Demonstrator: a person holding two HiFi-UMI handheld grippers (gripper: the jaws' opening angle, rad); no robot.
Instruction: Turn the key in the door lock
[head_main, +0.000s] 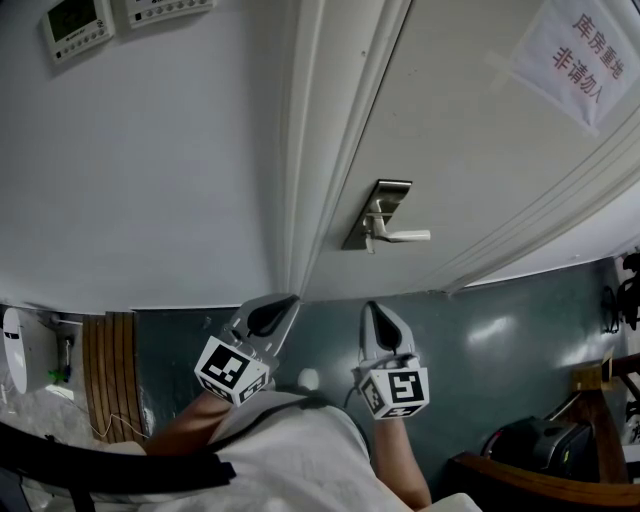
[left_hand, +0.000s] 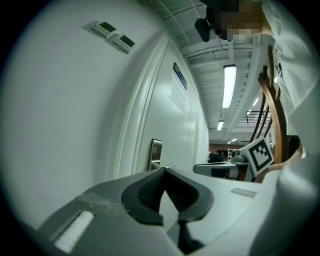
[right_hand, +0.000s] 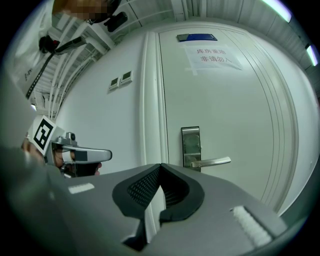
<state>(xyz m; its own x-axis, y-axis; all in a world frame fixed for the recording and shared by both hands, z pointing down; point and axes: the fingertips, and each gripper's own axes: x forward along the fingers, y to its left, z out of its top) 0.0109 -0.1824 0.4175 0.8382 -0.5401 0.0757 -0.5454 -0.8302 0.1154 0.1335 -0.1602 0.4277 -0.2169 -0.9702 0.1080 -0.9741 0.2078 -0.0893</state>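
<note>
Shiny green floor (head_main: 500, 330). Holds a black bag (head_main: 530, 440) at the right and wood slats (head_main: 108, 375) at the left.

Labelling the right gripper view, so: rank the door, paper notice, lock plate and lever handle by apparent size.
1. door
2. paper notice
3. lock plate
4. lever handle
The notice sits toward the lens's warped rim, so its lead over the plate is unsure.

Two wall control panels (head_main: 76, 27) sit at eleven o'clock, a paper notice (head_main: 582, 58) at one o'clock, a black bag (head_main: 540, 440) at five o'clock.
</note>
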